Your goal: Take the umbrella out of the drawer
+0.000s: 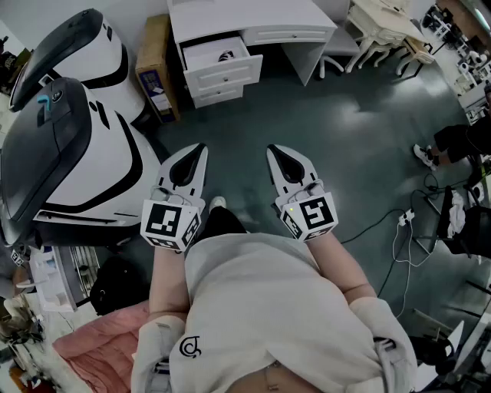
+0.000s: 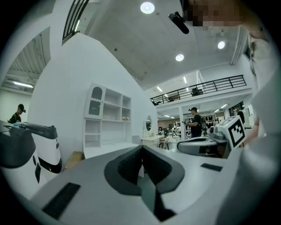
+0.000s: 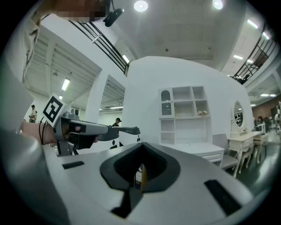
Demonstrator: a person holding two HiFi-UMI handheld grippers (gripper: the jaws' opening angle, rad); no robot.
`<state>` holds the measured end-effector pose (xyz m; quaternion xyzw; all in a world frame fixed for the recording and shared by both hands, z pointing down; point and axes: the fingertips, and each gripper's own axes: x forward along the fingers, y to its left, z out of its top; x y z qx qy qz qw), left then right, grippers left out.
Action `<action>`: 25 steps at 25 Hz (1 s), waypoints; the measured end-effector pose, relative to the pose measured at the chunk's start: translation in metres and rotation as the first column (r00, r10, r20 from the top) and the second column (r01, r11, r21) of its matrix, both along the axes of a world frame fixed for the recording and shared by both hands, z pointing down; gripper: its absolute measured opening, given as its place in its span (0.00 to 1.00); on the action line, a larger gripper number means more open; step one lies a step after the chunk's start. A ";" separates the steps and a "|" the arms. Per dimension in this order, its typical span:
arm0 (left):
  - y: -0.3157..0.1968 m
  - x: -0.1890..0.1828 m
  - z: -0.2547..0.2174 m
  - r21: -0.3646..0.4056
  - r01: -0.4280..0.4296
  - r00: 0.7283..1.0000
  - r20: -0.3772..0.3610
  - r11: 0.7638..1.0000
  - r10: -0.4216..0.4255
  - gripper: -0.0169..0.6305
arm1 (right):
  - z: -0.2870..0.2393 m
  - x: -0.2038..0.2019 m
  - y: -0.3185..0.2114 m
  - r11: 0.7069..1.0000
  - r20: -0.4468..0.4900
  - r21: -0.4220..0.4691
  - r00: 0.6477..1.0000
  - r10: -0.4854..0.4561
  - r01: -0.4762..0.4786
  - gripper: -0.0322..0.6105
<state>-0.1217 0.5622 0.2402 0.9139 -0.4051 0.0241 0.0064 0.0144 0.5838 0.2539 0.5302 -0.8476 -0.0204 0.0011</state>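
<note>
The white desk (image 1: 253, 19) stands at the far end of the floor, and its top drawer (image 1: 221, 67) is pulled open. A small dark thing (image 1: 226, 55) lies inside; I cannot tell whether it is the umbrella. Both grippers are held level in front of the person's body, well short of the desk. The left gripper (image 1: 198, 150) is shut and empty, its jaws meeting at the tip (image 2: 142, 147). On the other side, the right gripper (image 1: 275, 151) has its jaws together too, with nothing between them (image 3: 141, 144). The desk with its shelf unit (image 3: 193, 147) shows ahead in the right gripper view.
Large white-and-black machine shells (image 1: 69, 138) fill the left side. A cardboard box (image 1: 157, 73) leans beside the desk, and a white chair (image 1: 341, 46) stands to its right. Cables (image 1: 399, 230) and someone's foot (image 1: 424, 156) lie at the right. Grey floor stretches between me and the desk.
</note>
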 end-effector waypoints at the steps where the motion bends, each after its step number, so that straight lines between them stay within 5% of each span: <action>1: -0.001 -0.001 -0.001 0.001 0.002 1.000 -0.001 1.000 -0.002 0.05 | -0.001 -0.001 -0.001 1.000 -0.003 0.003 1.000 -0.002 0.002 0.05; 16: -0.019 0.008 0.013 -0.040 -0.010 1.000 0.016 0.999 0.011 0.05 | 0.014 0.007 -0.014 0.999 -0.013 -0.025 1.000 0.025 -0.025 0.06; 25: -0.078 0.009 0.022 -0.037 -0.029 0.999 0.024 0.999 0.030 0.05 | 0.038 0.009 -0.073 0.995 -0.014 -0.093 0.999 0.046 -0.047 0.06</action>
